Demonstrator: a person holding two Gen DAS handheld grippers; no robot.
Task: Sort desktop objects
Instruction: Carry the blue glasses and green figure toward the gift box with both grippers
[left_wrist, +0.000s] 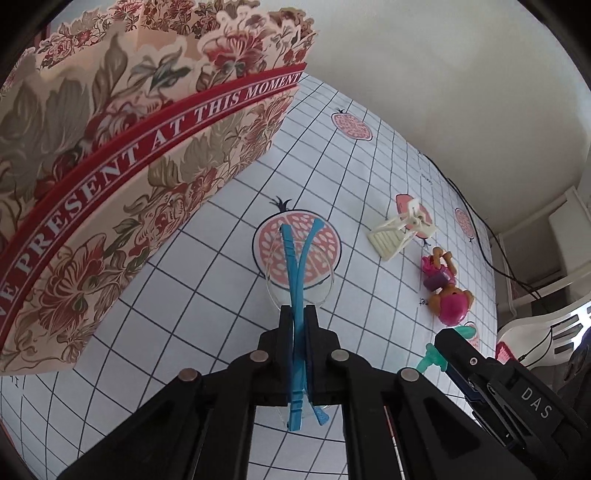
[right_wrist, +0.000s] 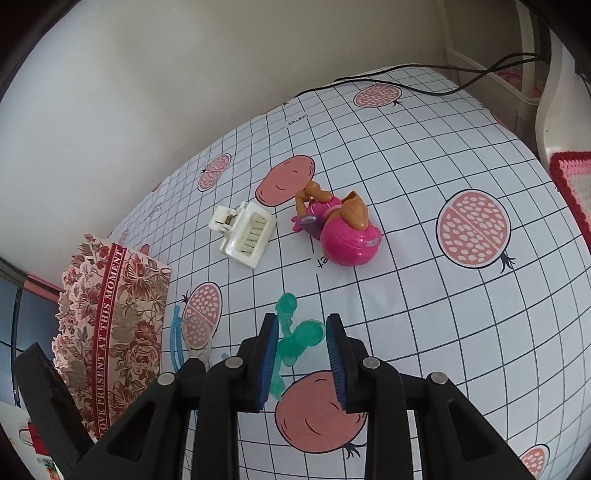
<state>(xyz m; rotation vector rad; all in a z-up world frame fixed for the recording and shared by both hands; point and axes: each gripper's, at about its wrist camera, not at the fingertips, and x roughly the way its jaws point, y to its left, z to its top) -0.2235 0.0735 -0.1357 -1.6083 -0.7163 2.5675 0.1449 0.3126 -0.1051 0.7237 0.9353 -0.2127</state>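
Here the left tool (left_wrist: 298, 314) is pressed together on a pair of toy glasses with blue plastic arms and clear lenses (left_wrist: 297, 280), which it holds above the white grid-patterned surface (left_wrist: 207, 280) printed with pomegranates. Just left stands the floral cardboard box with a red band (left_wrist: 110, 155). The right tool (right_wrist: 302, 332) has its fingers around a translucent green plastic figure (right_wrist: 295, 336); whether both pads press it is hard to tell. Farther out lie a cream plastic hair claw clip (right_wrist: 245, 232) and, beside it, a pink and orange toy puppy figure (right_wrist: 338, 225).
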